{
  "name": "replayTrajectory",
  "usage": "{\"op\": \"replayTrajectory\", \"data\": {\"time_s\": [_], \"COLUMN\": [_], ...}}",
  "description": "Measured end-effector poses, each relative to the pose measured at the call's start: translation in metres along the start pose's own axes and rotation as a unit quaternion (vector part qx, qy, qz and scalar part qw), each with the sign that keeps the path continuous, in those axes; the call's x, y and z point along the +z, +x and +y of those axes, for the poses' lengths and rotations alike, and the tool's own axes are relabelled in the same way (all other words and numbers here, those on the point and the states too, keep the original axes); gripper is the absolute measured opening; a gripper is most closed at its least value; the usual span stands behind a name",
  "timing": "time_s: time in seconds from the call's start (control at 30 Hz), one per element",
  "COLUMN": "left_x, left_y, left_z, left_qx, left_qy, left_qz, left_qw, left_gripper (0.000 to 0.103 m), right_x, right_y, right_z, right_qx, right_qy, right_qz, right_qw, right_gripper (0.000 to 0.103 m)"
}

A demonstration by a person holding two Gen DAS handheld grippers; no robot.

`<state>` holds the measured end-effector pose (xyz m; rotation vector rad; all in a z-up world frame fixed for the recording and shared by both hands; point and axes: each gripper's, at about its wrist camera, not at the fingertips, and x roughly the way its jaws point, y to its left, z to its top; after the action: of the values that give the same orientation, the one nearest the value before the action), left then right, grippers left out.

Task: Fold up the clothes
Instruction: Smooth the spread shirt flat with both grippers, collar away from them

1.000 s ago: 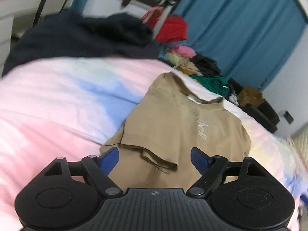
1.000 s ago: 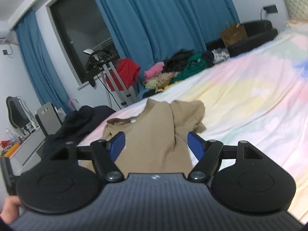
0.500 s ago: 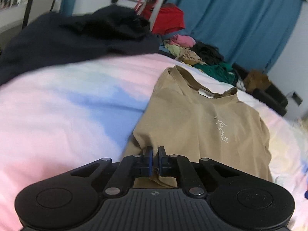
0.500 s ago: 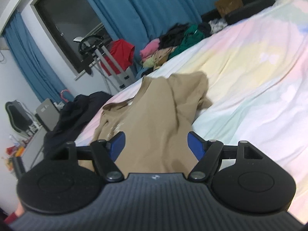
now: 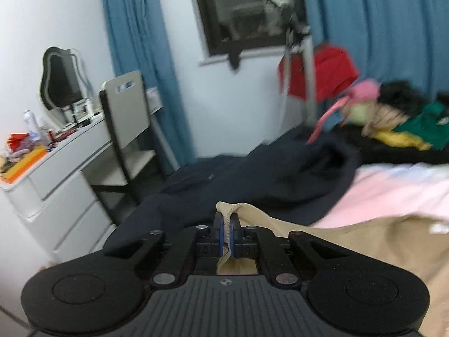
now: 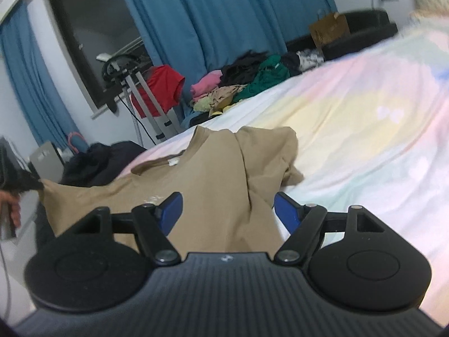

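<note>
Pinching a fold of the tan cotton T-shirt, the left gripper has its blue-padded jaws nearly together w/ fabric squeezed between them and a bit of hem poking up past the tips. That corner is lifted off the bed; in the right wrist view it's pulled out to a point at the far left, next to the person's hand on the handle. The rest of the shirt lies spread across the pastel tie-dye bedspread, collar w/ white neck label facing the window side, pale print on the chest, one short sleeve bunched & creased on the right.

The right gripper is spread wide, blue pads well apart, nothing between them; it hovers over the shirt's lower part, fabric visible in the gap. Can't tell if the pads touch the cloth.

Beyond the shirt a dark navy garment is heaped at the bed's edge, just beside the lifted corner. Farther back, a mixed pile of clothes, pink, yellow, green & black, sits along the far side. A red top hangs on a grey metal stand by the dark window, blue curtains either side. Left of the bed there's a white drawer desk cluttered w/ small items, a wavy-framed mirror on it, and a light-backed chair pushed in. A brown paper bag stands on a black couch at the far end. Left wrist view is motion-blurred on the right side.
</note>
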<state>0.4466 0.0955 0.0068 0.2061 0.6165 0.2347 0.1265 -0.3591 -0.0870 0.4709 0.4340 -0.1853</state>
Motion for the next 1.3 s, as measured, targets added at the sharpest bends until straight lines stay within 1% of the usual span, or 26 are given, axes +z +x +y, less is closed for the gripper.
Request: {"op": "replayTrajectory", "data": {"time_s": [0.07,0.17,0.23,0.27,0.3,0.33,0.37,0.4,0.43,0.5,0.53,0.63,0.67,0.73,0.77,0.8,0.87,1.0,1.17,1.23,1.3], "left_x": [-0.012,-0.030,-0.042,-0.045,-0.049,-0.052,-0.056,-0.061,-0.066,-0.076,-0.082,-0.099,-0.106,-0.122,-0.131,-0.139,-0.155,-0.184,-0.220,-0.231,-0.234], "left_y": [0.022,0.041,0.047,0.046,0.041,0.036,0.030,0.021,0.011,-0.014,-0.029,-0.085,-0.106,-0.147,-0.168,-0.186,-0.218,-0.249,-0.285,-0.280,-0.277], "left_z": [-0.004,-0.008,-0.011,-0.012,-0.012,-0.012,-0.013,-0.011,-0.010,-0.013,-0.016,-0.026,-0.032,-0.047,-0.051,-0.054,-0.060,-0.065,-0.071,-0.069,-0.065], "left_qx": [0.022,0.021,0.016,0.009,0.006,0.004,-0.001,-0.013,-0.024,-0.049,-0.062,-0.096,-0.097,-0.077,-0.079,-0.086,-0.117,-0.159,-0.209,-0.202,-0.201], "left_qy": [0.001,-0.004,-0.005,-0.009,-0.017,-0.025,-0.032,-0.036,-0.040,-0.038,-0.034,-0.017,0.000,0.039,0.047,0.049,0.031,0.014,-0.008,-0.009,-0.013], "left_qz": [0.018,0.029,0.032,0.028,0.024,0.020,0.017,0.017,0.017,0.013,0.008,-0.021,-0.031,-0.054,-0.069,-0.078,-0.081,-0.090,-0.099,-0.093,-0.088], "left_qw": [0.9996,0.9993,0.9994,0.9995,0.9996,0.9995,0.9994,0.9991,0.9987,0.9980,0.9974,0.9950,0.9948,0.9948,0.9934,0.9920,0.9894,0.9830,0.9729,0.9748,0.9756], "left_gripper": [0.004,0.005,0.012,0.019,0.033,0.045,0.058,0.061,0.061,0.068,0.069,0.076,0.077,0.078,0.082,0.083,0.083,0.085,0.094,0.097,0.098], "right_x": [-0.002,-0.005,-0.007,-0.009,-0.010,-0.011,-0.011,-0.012,-0.012,-0.012,-0.012,-0.014,-0.014,-0.015,-0.016,-0.016,-0.018,-0.023,-0.032,-0.032,-0.033], "right_y": [0.008,0.016,0.019,0.021,0.022,0.023,0.023,0.023,0.022,0.020,0.018,0.011,0.008,0.001,-0.002,-0.005,-0.014,-0.032,-0.046,-0.046,-0.045], "right_z": [0.002,0.006,0.011,0.013,0.014,0.015,0.016,0.017,0.017,0.018,0.019,0.023,0.024,0.027,0.028,0.029,0.029,0.027,0.017,0.015,0.015], "right_qx": [-0.003,0.000,-0.002,-0.003,-0.003,-0.002,-0.001,0.001,0.005,0.007,0.007,0.005,0.004,0.000,-0.002,-0.004,-0.009,-0.021,-0.032,-0.036,-0.040], "right_qy": [-0.013,-0.039,-0.062,-0.072,-0.081,-0.086,-0.089,-0.090,-0.088,-0.088,-0.090,-0.098,-0.100,-0.105,-0.108,-0.111,-0.113,-0.112,-0.097,-0.091,-0.092], "right_qz": [-0.001,-0.005,-0.014,-0.018,-0.021,-0.022,-0.022,-0.023,-0.023,-0.024,-0.026,-0.036,-0.039,-0.045,-0.048,-0.052,-0.058,-0.070,-0.055,-0.050,-0.049], "right_qw": [1.000,0.999,0.998,0.997,0.996,0.996,0.996,0.996,0.996,0.996,0.996,0.995,0.994,0.993,0.993,0.992,0.992,0.991,0.993,0.994,0.994], "right_gripper": [0.075,0.075,0.074,0.074,0.074,0.074,0.074,0.074,0.074,0.074,0.074,0.074,0.074,0.074,0.074,0.074,0.074,0.073,0.073,0.073,0.073]}}
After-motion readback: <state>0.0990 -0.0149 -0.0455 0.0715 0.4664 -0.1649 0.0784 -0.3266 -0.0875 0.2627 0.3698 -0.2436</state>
